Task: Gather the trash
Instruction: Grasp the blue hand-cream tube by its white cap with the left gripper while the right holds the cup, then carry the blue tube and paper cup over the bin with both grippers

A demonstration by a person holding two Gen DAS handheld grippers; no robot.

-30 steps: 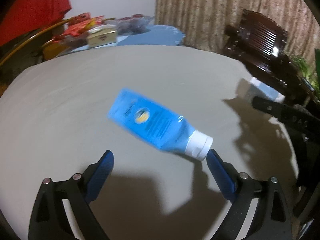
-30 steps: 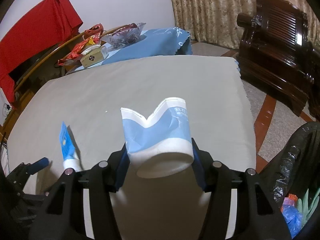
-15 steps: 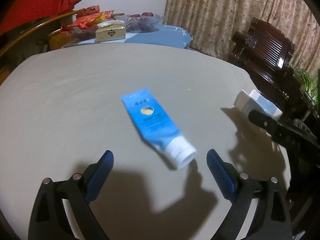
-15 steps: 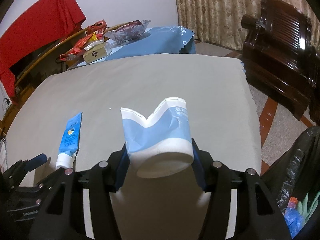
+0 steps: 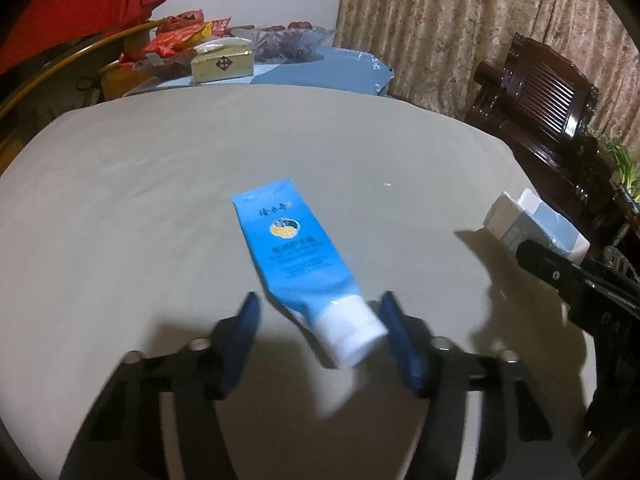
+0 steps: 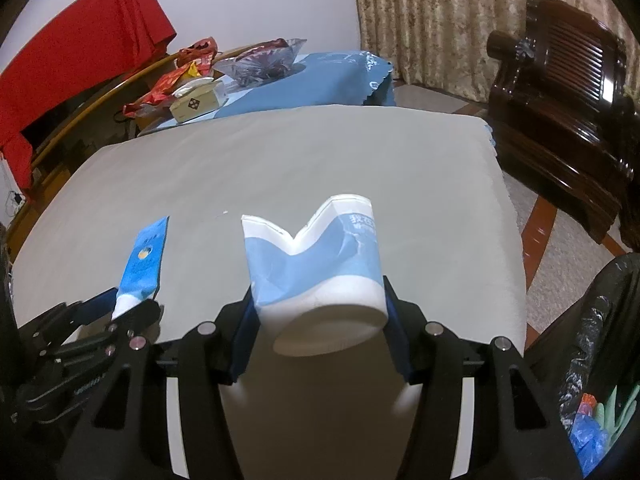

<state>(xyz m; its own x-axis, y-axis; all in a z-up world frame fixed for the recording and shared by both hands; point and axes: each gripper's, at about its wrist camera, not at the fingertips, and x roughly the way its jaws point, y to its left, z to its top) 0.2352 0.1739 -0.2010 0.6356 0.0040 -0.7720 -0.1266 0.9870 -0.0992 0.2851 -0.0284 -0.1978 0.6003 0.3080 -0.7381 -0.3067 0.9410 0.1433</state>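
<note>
The right gripper (image 6: 320, 320) is closest. Its two blue fingers (image 6: 243, 336) squeeze a crushed paper cup (image 6: 316, 268) from both sides. The cup is blue and white, and it is dented at the top. It is held up over the near edge of the table (image 6: 280, 168), close to the near right corner.

Off the table's right edge, low down, hangs a black trash bag (image 6: 592, 320). Some blue and green trash shows inside it.

The left gripper (image 5: 320, 336) is near the table's near edge too, more to the left. Its jaws have just been closing, and the white cap end of a blue tube (image 5: 292, 248) sits between them. The right finger (image 5: 396, 340) is touching the cap or just beside it. The left finger (image 5: 240, 340) is not touching the tube. So this gripper is partly closed but not yet squeezing. The tube lies flat on the gray table cover, with its flat end pointing toward the middle of the table.

Past the far edge is another table with a blue cloth (image 5: 320, 74). A tan box (image 5: 222, 64), red wrappers (image 5: 180, 36) and a glass bowl (image 5: 288, 38) sit there. A red cloth (image 6: 80, 64) hangs at the far left. A dark wooden chair (image 6: 560, 92) stands at the far right by the curtain (image 5: 440, 20).
</note>
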